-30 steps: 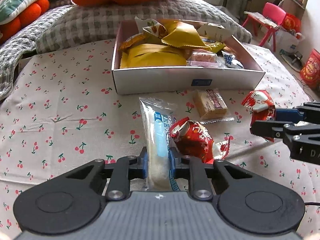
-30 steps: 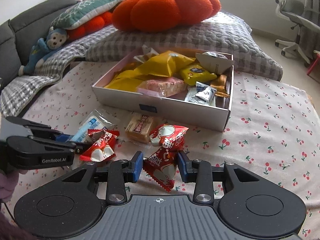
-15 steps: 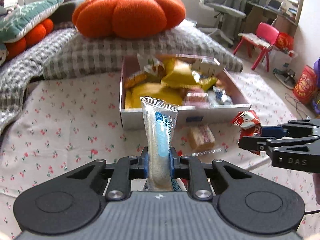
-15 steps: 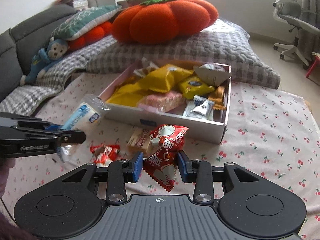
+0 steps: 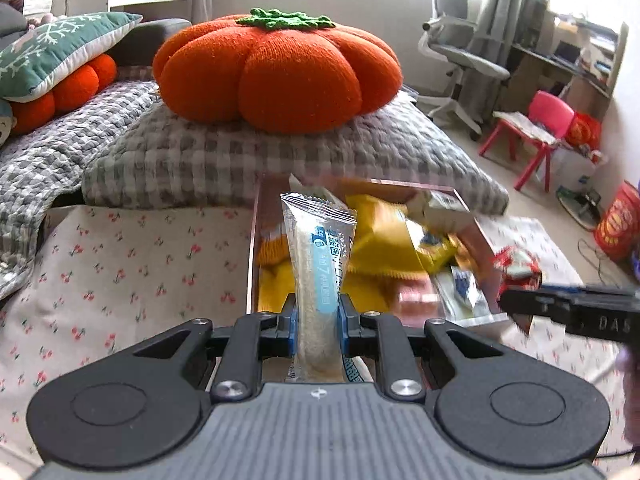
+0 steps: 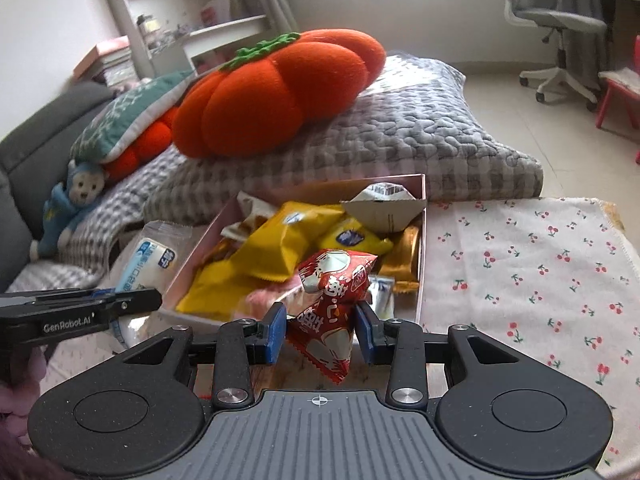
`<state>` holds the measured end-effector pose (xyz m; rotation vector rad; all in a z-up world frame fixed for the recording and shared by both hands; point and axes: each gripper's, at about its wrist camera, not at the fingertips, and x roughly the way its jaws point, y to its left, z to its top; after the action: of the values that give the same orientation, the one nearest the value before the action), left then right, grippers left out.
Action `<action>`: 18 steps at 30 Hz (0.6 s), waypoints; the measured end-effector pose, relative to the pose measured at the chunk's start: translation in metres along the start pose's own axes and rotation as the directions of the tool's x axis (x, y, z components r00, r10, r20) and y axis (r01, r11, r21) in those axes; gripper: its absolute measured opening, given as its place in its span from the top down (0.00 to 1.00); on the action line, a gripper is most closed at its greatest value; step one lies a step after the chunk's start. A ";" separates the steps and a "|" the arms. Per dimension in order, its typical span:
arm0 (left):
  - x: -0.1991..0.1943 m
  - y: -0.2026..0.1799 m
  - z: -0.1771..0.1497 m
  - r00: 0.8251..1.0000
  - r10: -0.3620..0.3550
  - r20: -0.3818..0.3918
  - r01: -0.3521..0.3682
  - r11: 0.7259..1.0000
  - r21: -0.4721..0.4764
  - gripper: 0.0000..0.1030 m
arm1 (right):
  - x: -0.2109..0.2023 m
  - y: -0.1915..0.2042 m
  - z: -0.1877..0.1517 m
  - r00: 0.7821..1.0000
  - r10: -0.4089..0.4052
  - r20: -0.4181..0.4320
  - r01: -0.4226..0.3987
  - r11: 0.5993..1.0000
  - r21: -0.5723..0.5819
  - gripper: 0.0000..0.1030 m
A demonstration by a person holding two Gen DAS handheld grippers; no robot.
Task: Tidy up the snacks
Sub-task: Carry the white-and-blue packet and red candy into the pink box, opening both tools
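- The left hand-held gripper (image 5: 318,326) is clamped on a long clear-wrapped snack bar (image 5: 318,276), pale and grainy, standing upright over the box's near wall.
- The right hand-held gripper (image 6: 320,332) is clamped on a crinkly red foil packet (image 6: 334,304), held over the box's near edge.
- The plush orange pumpkin cushion (image 5: 276,68) sits on a quilted grey checked pillow (image 5: 208,160).
- The cherry-print cloth (image 6: 532,272) lies flat and bare right of the box.
- The shallow pink-walled box (image 6: 422,240) is heaped with yellow wrappers.

R fingers (image 6: 320,330) grip red snack (image 6: 334,304) — over box (image 6: 422,240).
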<state>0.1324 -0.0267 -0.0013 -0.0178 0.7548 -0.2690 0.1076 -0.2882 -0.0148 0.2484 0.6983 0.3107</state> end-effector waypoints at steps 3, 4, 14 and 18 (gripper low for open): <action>0.009 0.000 0.007 1.000 -0.011 0.013 0.011 1.000 -0.004 0.84 | 0.009 -0.004 0.004 1.000 0.004 0.001 -0.004 1.000 0.022 0.65; 0.013 -0.001 0.009 1.000 -0.013 0.016 0.013 1.000 -0.001 0.84 | 0.012 -0.004 0.006 1.000 0.007 0.001 -0.007 1.000 0.029 0.65; 0.041 -0.001 0.017 1.000 -0.005 0.017 0.005 1.000 -0.015 0.83 | 0.033 -0.003 0.008 1.000 0.012 -0.020 -0.011 0.999 0.035 0.65; 0.047 0.001 0.017 1.000 0.015 0.001 -0.014 1.000 -0.023 0.83 | 0.036 -0.004 0.007 1.000 0.012 -0.026 -0.011 0.999 0.043 0.65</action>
<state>0.1768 -0.0389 -0.0209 -0.0339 0.7563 -0.2466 0.1396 -0.2799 -0.0321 0.2894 0.7297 0.3108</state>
